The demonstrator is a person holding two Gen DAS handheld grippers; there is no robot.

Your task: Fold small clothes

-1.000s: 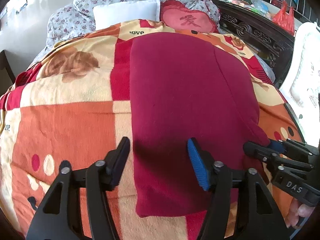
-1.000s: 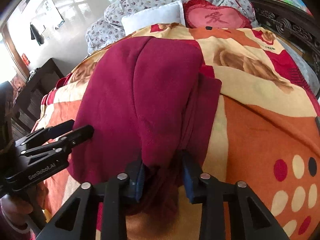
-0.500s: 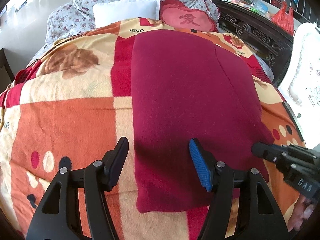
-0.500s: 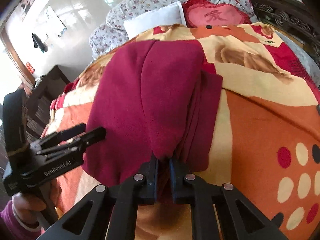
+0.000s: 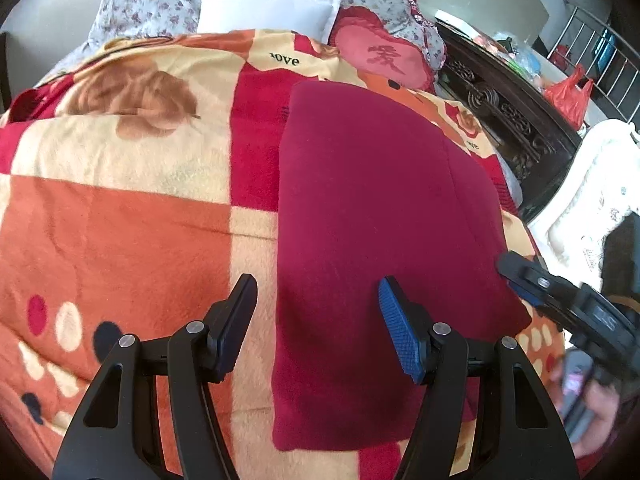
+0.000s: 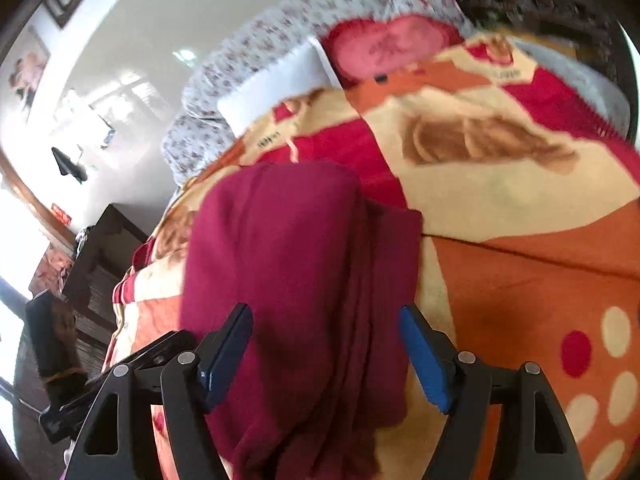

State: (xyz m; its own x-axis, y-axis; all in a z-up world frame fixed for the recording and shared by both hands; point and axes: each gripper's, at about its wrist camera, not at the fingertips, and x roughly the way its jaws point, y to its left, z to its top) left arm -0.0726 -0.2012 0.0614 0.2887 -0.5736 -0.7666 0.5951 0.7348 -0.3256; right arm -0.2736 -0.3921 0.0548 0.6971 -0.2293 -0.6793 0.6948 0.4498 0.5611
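**Both tools open over the lengthwise-folded garment**

The maroon garment is laid on the patterned blanket of the bed, folded into a long strip running toward the pillows. The left tool is held wide open above the strip's near left edge, and nothing is gripped. The right tool is likewise spread wide, its jaws straddling the bunched right side, where loose layers are seen stacked unevenly; no cloth is held there either.

The next fold is judged to be crosswise. It is best done if all layers at the near end are pinched together by each tool, the corners are lifted evenly, and the end is carried toward the far edge without dragging. The bunched right layers should be smoothed first, or the fold may be left lopsided.
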